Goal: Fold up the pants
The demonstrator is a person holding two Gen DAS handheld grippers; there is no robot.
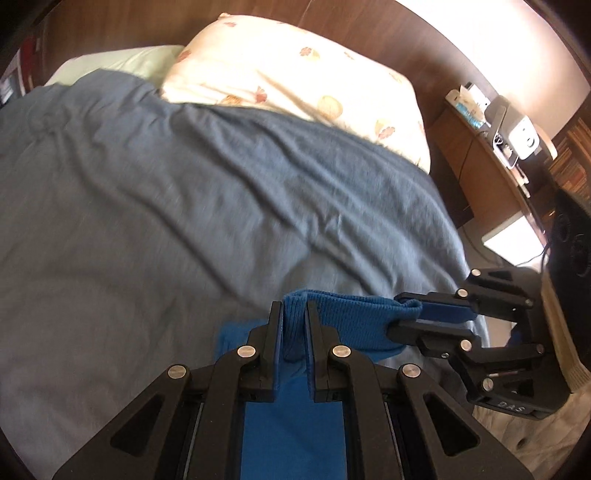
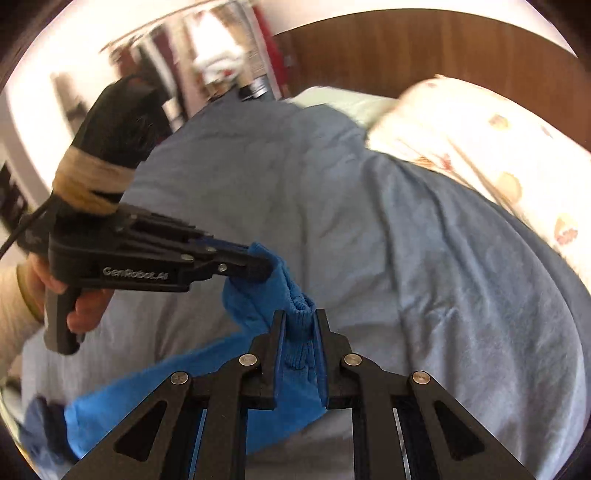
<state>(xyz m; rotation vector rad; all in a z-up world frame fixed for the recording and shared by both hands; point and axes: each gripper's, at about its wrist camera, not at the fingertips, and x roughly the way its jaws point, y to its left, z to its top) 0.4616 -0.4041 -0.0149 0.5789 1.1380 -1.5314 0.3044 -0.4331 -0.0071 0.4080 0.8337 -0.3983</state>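
Our left gripper (image 1: 293,321) is clamped on the ribbed waistband (image 1: 354,314) of the blue pants (image 1: 291,424), the knit bunched between its two fingers. Our right gripper (image 2: 299,332) is likewise pinched tight on the same band, a short stretch further along, so the two grips sit close together with the ribbing pulled fairly straight between them. In the right wrist view the hand (image 2: 79,295) that holds the left gripper shows just beside it.

From there the pants hang down and away from us over the grey-blue bedspread (image 1: 147,203). The legs trail toward the near edge of the bed, one end lying crumpled low in the right wrist view. Beyond the spread lies a flowered pillow (image 1: 295,74) against a wooden headboard (image 1: 388,33).

We judge the pants light, soft and floppy. They will sag and swing, and keep no shape of their own. The ribbed band looks like the firmest, least slippery part, so it suits a grip well. For a clean fold we would want the grips wider apart, near the outer ends of the band, and the legs laid flat first.
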